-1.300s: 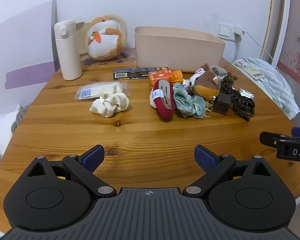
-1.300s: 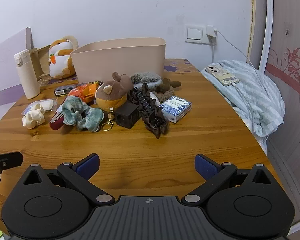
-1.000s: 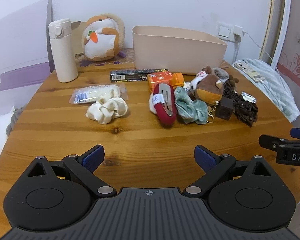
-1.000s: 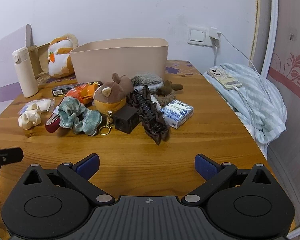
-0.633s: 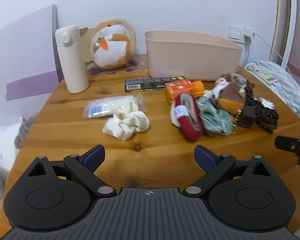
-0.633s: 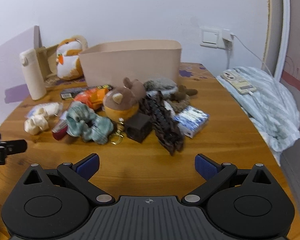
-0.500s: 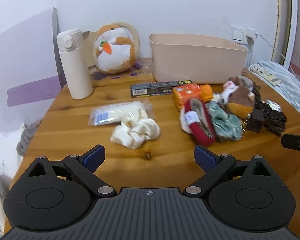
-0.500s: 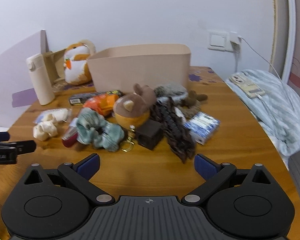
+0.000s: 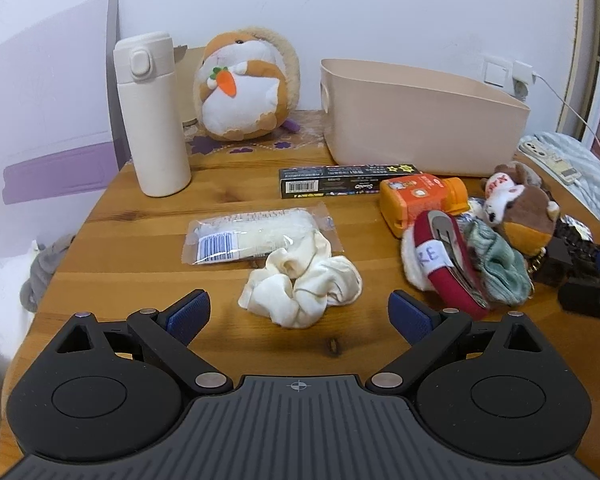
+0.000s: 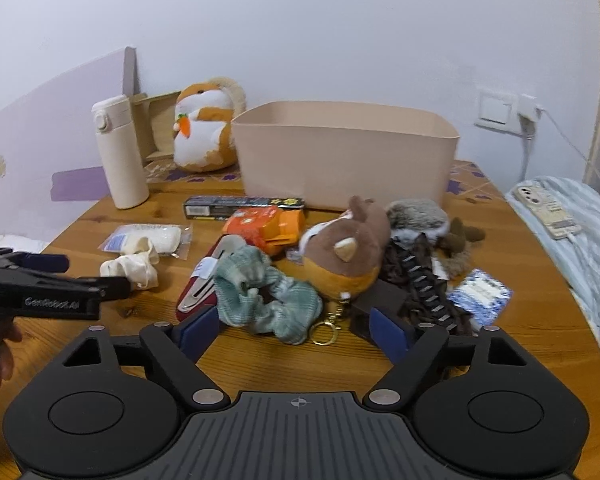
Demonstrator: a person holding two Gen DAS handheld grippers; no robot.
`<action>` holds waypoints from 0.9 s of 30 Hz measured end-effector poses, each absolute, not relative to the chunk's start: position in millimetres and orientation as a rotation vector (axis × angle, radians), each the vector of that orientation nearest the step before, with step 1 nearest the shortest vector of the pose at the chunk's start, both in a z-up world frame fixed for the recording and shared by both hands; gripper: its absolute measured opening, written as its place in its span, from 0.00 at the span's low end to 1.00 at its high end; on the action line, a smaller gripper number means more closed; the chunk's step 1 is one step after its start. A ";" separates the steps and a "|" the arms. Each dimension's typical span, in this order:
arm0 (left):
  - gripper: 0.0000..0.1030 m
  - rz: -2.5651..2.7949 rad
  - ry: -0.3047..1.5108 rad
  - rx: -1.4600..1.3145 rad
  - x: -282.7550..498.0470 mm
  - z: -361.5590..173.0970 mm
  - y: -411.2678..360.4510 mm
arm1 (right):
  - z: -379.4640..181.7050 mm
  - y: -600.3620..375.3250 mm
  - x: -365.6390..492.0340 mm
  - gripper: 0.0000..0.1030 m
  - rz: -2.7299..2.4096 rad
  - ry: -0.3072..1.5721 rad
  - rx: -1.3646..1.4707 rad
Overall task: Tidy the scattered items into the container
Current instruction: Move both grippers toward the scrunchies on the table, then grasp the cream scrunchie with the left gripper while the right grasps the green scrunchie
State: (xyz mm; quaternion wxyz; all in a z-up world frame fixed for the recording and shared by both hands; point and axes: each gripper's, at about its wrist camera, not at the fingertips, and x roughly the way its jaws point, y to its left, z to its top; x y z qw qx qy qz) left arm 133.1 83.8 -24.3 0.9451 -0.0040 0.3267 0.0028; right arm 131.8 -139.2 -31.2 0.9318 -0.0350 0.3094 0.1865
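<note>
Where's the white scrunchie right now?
In the left wrist view the white scrunchie lies on the table just ahead of the open left claw, touching the clear packet behind it, left of the red clip.

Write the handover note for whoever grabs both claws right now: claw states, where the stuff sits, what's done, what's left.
Left claw: open, empty, lined up just short of the white scrunchie.
Right claw: jaws have just been closing but are not gripping; the green scrunchie lies between the tips.
Bin: at the back of the table; nothing shows above its rim, its inside is hidden.
Still on the table: both scrunchies, wrapped packet, black box, orange bottle, red clip, brown plush, dark hair claw, blue packet.
Done: nothing visibly binned.
Left: everything scattered.
</note>
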 end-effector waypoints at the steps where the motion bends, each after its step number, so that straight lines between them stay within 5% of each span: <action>1: 0.95 0.006 0.666 -0.011 137.5 -22.7 85.4 | -32.5 -135.3 133.5 0.77 0.394 0.637 -0.080; 15: 0.92 -0.040 0.711 -0.087 183.6 -42.8 91.9 | -59.1 -89.3 171.1 0.61 0.460 0.679 -0.259; 19: 0.73 -0.022 0.727 -0.045 188.1 -49.7 90.9 | -66.6 -87.8 181.5 0.54 0.460 0.693 -0.270; 24: 0.50 -0.001 0.717 0.001 191.7 -49.6 89.5 | -71.6 -86.5 186.8 0.26 0.448 0.693 -0.287; 27: 0.30 0.003 0.711 0.004 189.9 -48.4 89.6 | -70.6 -88.8 187.7 0.18 0.459 0.690 -0.267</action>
